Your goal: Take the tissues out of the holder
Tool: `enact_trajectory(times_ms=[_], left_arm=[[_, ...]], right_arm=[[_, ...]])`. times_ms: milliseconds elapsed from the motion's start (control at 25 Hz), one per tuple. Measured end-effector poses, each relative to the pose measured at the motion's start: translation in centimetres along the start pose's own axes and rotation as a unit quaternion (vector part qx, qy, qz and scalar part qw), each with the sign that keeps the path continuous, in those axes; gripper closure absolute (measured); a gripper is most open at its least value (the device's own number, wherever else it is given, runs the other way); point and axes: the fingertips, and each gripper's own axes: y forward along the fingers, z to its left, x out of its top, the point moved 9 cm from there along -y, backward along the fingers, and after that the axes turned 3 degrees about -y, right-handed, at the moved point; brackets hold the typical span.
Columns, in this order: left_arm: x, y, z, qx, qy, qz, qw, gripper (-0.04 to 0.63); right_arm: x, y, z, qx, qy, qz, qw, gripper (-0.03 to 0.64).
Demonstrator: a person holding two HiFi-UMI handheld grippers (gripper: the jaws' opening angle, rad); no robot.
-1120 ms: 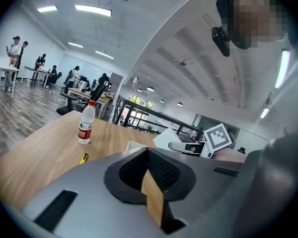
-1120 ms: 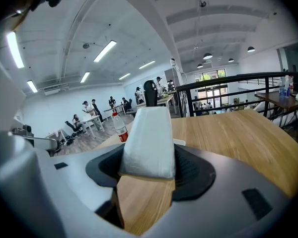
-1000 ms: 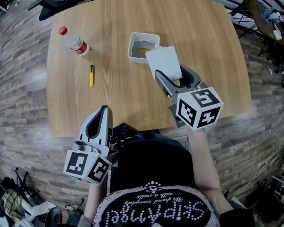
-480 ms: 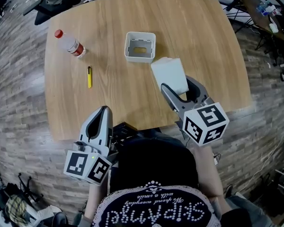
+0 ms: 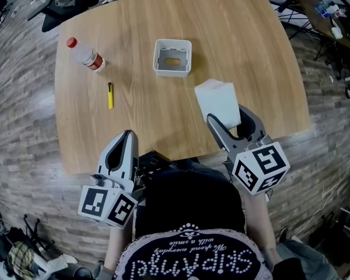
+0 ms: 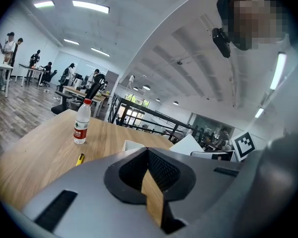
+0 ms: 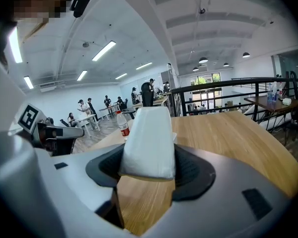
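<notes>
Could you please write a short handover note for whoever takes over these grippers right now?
Left tongs: shut, empty, at the near edge of the table.
Right tongs: shut on the tissues, held apart from the holder, nearer the person.
The holder stands mid-table and looks empty.
Done: the tissues are out.
Left: probably set them down on the table and let go.

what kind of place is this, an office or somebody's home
Most likely an open-plan office or shared workspace, not a home. Long strip lights hang on a high ceiling, people sit and stand at rows of desks in the background, and a black metal railing runs past the table.
</notes>
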Motion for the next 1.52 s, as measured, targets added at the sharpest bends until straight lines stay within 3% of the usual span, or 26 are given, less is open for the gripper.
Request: enact_trajectory(times_ms=[1520], left_arm=[[-0.8, -1.1, -1.0, 0.010, 0.002, -0.009, 0.9999, 0.589]], right_arm=[[-2.7, -4.9, 3.8, 0.050, -0.010, 0.028, 0.998, 0.344]])
